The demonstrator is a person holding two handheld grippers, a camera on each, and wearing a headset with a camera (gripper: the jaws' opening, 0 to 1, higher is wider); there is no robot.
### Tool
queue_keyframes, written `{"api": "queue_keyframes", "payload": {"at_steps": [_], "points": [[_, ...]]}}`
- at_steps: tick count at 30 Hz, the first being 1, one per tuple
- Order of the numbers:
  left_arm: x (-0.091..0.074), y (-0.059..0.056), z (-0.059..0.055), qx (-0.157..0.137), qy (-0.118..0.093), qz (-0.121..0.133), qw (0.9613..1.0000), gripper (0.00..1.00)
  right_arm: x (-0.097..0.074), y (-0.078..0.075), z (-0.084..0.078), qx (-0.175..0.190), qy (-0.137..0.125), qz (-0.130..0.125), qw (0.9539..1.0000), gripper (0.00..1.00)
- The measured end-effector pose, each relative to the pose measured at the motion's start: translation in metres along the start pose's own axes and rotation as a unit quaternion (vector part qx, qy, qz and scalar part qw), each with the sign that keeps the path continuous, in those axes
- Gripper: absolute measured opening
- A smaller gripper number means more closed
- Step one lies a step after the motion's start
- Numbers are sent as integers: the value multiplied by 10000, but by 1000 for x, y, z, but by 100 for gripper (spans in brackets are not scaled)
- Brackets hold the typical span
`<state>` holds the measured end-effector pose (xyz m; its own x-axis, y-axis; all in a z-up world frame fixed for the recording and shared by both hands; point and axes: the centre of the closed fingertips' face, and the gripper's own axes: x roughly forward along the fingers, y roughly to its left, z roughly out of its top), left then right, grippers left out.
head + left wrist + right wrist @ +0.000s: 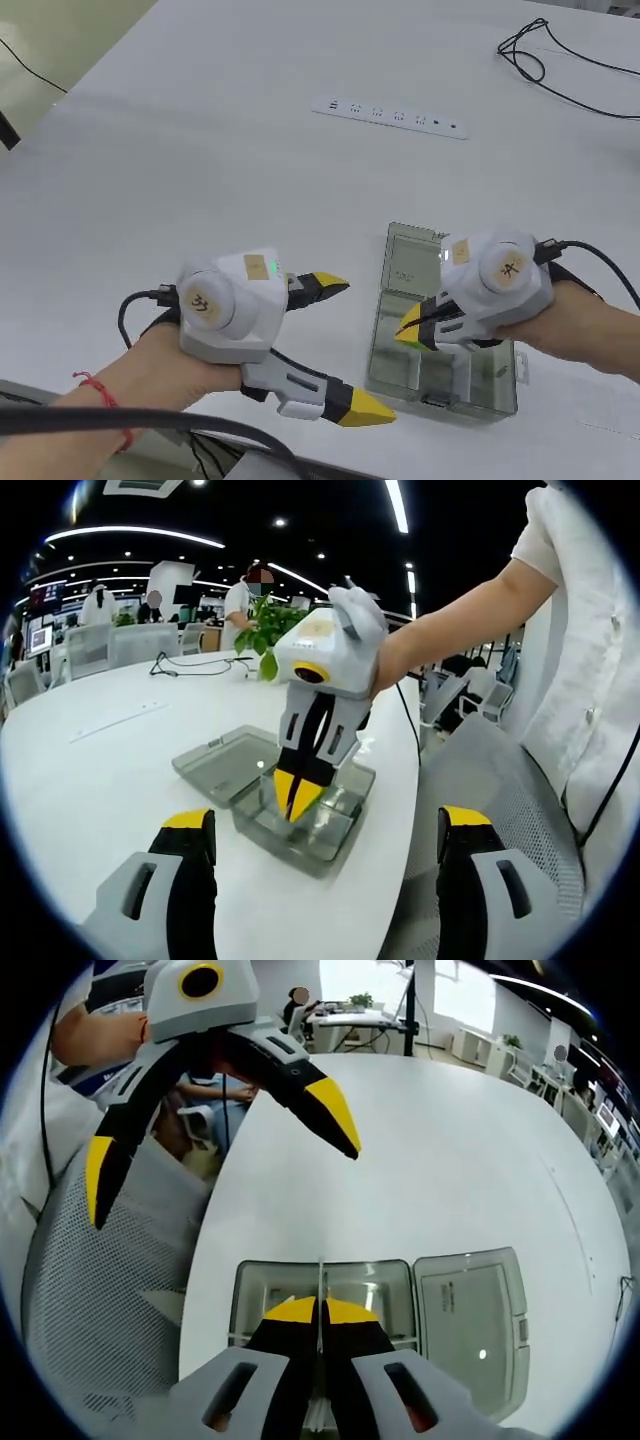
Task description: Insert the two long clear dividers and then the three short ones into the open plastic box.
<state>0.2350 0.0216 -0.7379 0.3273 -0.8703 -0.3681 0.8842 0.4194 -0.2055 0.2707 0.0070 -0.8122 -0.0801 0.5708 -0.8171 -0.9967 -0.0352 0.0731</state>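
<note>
Spreading across the head view, the matte white worktop (200,150) carries a clear plastic box (395,370) near its front edge, its flat hinged lid (410,255) laid open on the far side. A slim white power strip (390,113) lies farther back. The right hand-held gripper (410,335), a rounded white shell with black jaws ending in yellow tips, points down into the box base with its tips pressed together. The left hand-held gripper (350,345) hovers just beside the box, jaws spread wide and holding nothing.

From the left gripper view, its own two black-and-yellow jaws stand far apart at the bottom. Between them the right hand-held gripper (297,798) dips its closed tips inside the glossy rectangular tray of the box (340,835).

From the right gripper view, its own jaws pinch a thin clear divider (321,1278), seen edge-on as a fine upright line over the middle of the box (250,1295); the rounded-corner lid (470,1320) lies alongside. A grey mesh chair (90,1350) shows past the worktop's curved edge.
</note>
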Motion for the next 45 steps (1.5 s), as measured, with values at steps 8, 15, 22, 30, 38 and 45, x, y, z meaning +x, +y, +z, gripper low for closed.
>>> {"api": "queue_keyframes", "payload": {"at_steps": [8, 15, 22, 30, 38, 45], "points": [[2, -1, 1, 11, -3, -35, 10000, 93, 1, 0, -1, -4, 145, 8, 9999, 2], [3, -1, 2, 26, -10, -44, 10000, 93, 5, 1, -4, -106, 364, -1, 9993, 2], [4, 0, 1, 40, 11, -45, 10000, 93, 5, 1, -4, -111, 443, 6, 9990, 2], [4, 0, 2, 50, 23, -60, 10000, 93, 6, 0, -7, -83, 624, -11, 9980, 2], [5, 0, 4, 64, -6, -63, 10000, 93, 8, 0, -7, -75, 676, -12, 9977, 1], [5, 0, 5, 77, -11, -48, 10000, 93, 8, 0, -7, -99, 665, -72, 9977, 3]]}}
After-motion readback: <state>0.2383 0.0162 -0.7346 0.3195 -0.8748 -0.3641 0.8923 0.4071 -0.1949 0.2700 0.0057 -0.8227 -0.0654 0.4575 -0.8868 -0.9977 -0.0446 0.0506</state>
